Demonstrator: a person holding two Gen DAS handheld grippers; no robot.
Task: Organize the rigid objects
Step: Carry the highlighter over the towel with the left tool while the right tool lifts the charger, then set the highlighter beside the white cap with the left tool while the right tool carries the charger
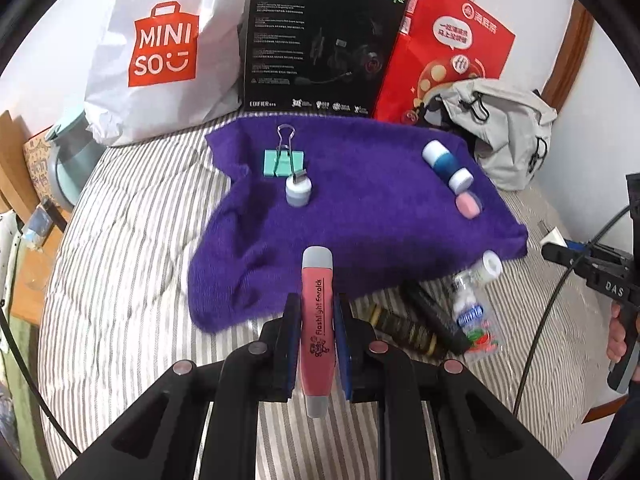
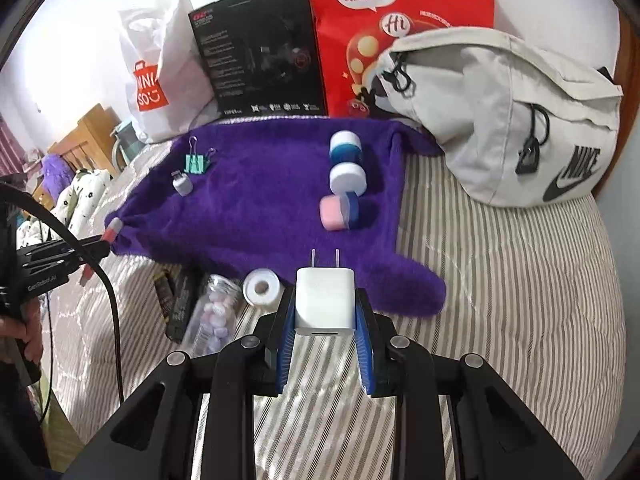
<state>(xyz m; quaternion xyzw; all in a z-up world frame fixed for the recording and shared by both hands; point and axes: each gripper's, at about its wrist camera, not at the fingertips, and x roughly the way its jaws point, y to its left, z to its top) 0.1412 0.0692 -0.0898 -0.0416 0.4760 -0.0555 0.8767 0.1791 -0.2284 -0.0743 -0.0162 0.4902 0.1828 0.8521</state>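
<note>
Two grippers in play, and both have something. The left gripper (image 1: 317, 322) has its jaws closed tight on a pink pen-shaped flashlight (image 1: 317, 320) with grey ends, lettered "Flashlight" plus a second word too garbled to read, held over the near edge of the purple towel (image 1: 360, 216). The right gripper (image 2: 325, 312) has its jaws pressed against the sides of a white charger plug (image 2: 324, 300), its two prongs pointing ahead, just short of the towel's near edge.

On the towel, count them: three small jars in a row at the right side, a blue jar (image 2: 346, 148) with a white lid, a white jar (image 2: 347, 178), and a pink jar (image 2: 339, 213) with a blue base, all lying on their sides. Over on the left, one green binder clip (image 1: 283, 160) and, just beside it, one small grey USB adapter (image 1: 298, 190).

Off the towel, on the striped bedsheet (image 2: 500, 280), one clear bottle (image 2: 218, 312) of pastel candies lies on its side with its white cap (image 2: 262, 290) touching the towel's edge; a dark object beside it is hard to make out.

Along the wall: a white bag (image 1: 160, 48) reading "MINISO", a black box (image 1: 320, 40) marked "HECATE", "G2" and "EDIFIER", a red paper bag (image 1: 452, 48) with Chinese writing and "Hi", and a grey Nike bag (image 2: 520, 120) crowding the towel's far right corner.
</note>
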